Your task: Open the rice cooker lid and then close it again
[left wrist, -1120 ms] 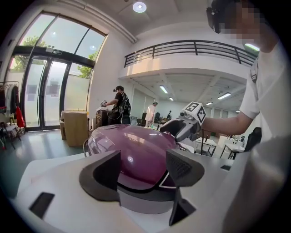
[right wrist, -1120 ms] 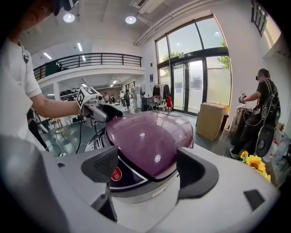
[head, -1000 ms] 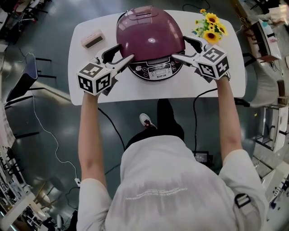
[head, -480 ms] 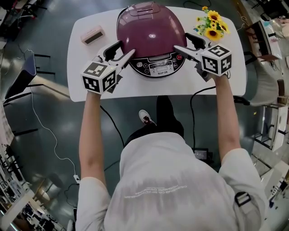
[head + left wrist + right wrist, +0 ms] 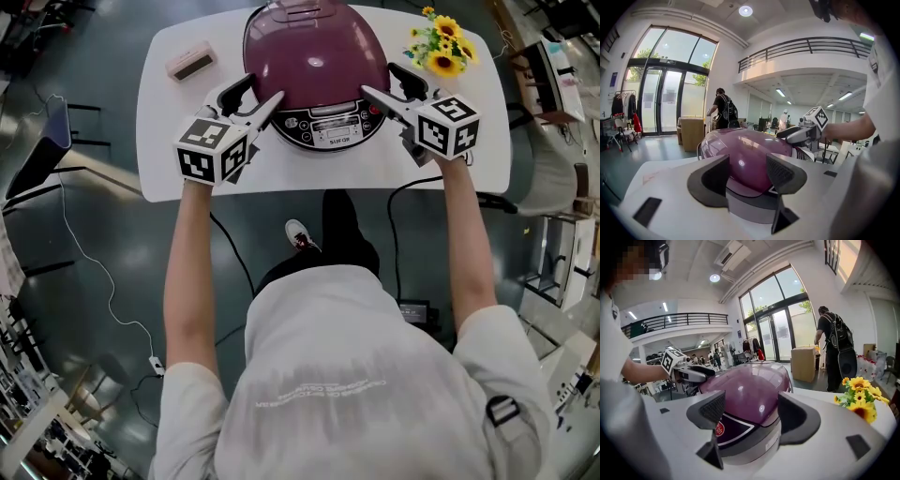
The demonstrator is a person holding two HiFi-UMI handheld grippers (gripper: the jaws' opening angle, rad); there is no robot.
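Observation:
The purple rice cooker (image 5: 314, 56) stands on the white table (image 5: 169, 159) with its lid down and its control panel (image 5: 328, 128) facing me. My left gripper (image 5: 258, 94) sits at the cooker's front left, open, with its inner fingertip close against the lid's edge. At the front right is my right gripper (image 5: 380, 80), also open; its jaws have just been closing a little, with nothing pressed between them. In the left gripper view the jaws (image 5: 747, 178) frame the lid (image 5: 745, 152). The right gripper view shows the jaws (image 5: 752, 416) framing the lid (image 5: 750, 390) too.
A bunch of sunflowers (image 5: 439, 49) stands at the table's back right and a small pink box (image 5: 190, 64) lies at the back left. The table's near edge runs just under both grippers. A person with a backpack (image 5: 836, 348) stands by cardboard boxes beyond the table.
Both grippers stay beside the cooker. The right gripper has rolled a little and its jaws stand slightly narrower. The table sits higher in the head view.

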